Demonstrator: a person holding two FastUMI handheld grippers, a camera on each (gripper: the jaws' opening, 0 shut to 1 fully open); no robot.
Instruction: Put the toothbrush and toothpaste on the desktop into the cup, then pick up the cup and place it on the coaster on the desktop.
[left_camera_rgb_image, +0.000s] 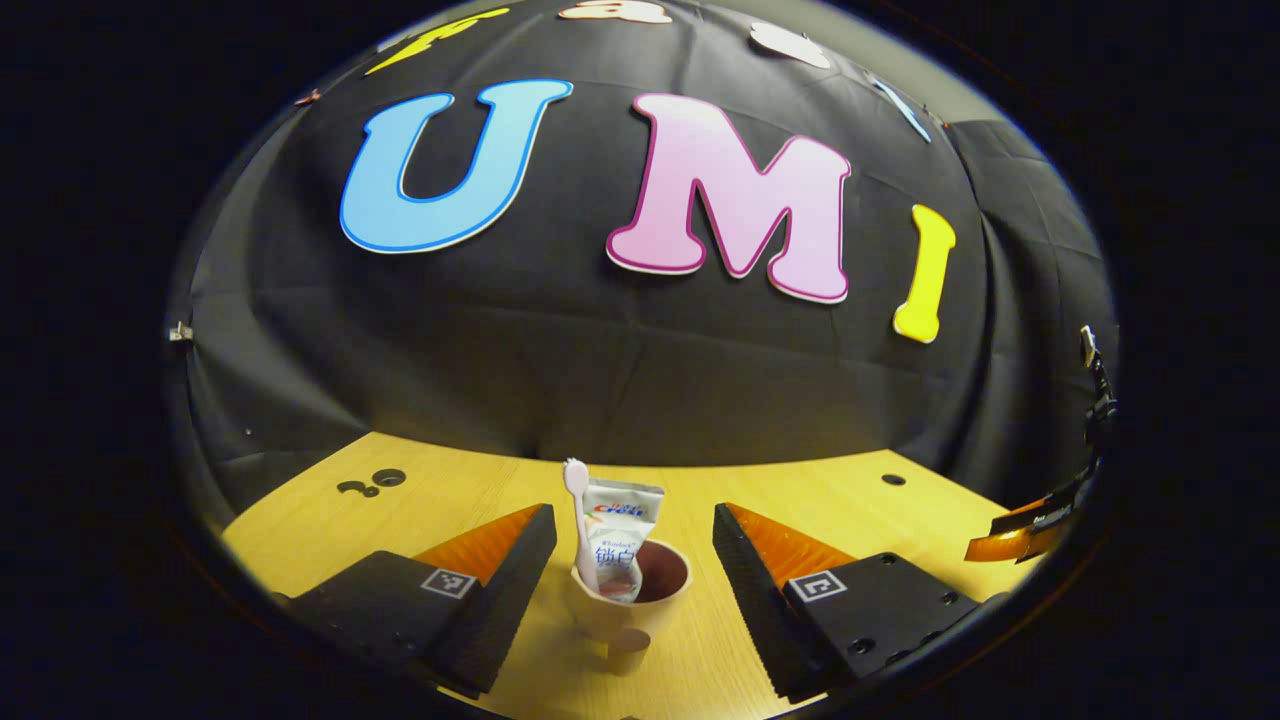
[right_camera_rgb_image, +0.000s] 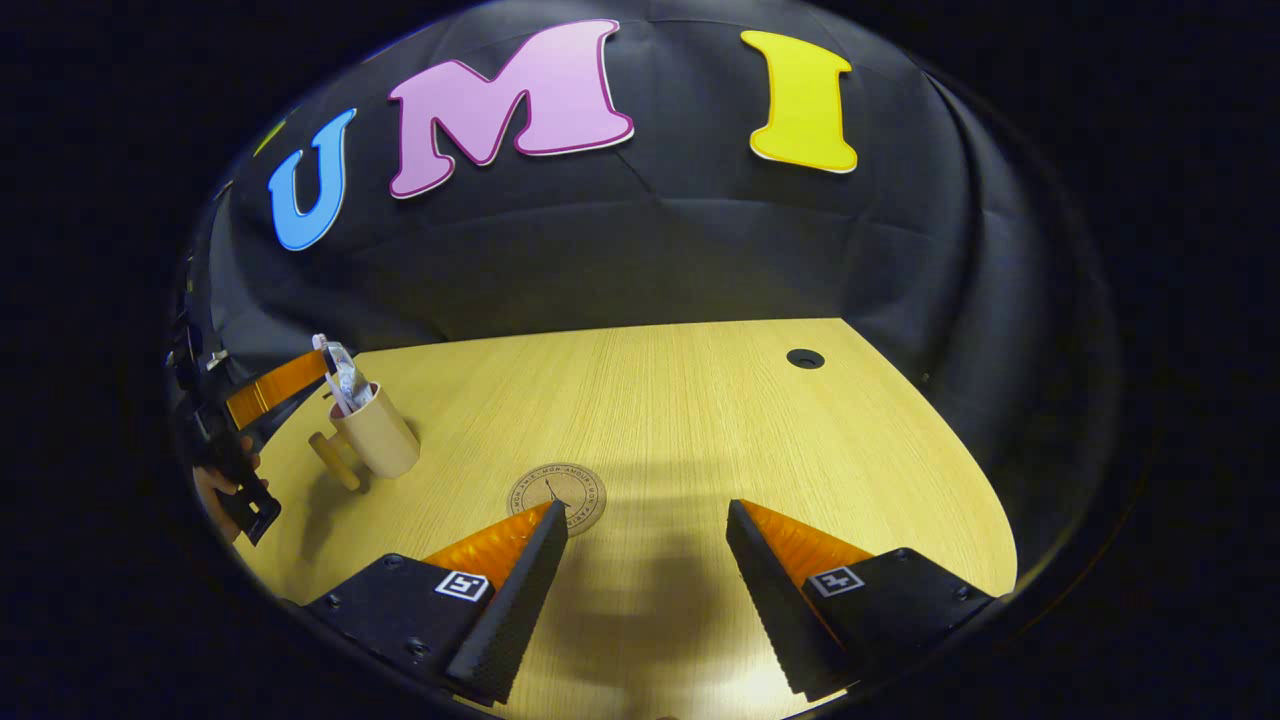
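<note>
Straddling: left claw (left_camera_rgb_image: 634, 570) spread wide, gripping nothing, its fingers either side of the beige handled cup (left_camera_rgb_image: 632, 598).
Cup contents: white toothbrush (left_camera_rgb_image: 580, 525) and white toothpaste tube (left_camera_rgb_image: 620, 545), both upright inside.
Right claw (right_camera_rgb_image: 647, 585): spread wide, empty, right of the cup, above the wooden table (right_camera_rgb_image: 700, 420).
Risk: an off-centre squeeze could tip the cup and spill both.
Right gripper view adds: round printed coaster (right_camera_rgb_image: 557, 496), right of the cup, well apart.

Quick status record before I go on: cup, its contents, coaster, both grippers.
cup: upright on desk, between the open left fingers, not gripped
toothbrush: standing in cup
toothpaste: standing in cup
coaster: bare, on desk, apart from the cup
left gripper: open, straddling cup
right gripper: open, holding nothing, near coaster
remaining: cup to coaster
</note>
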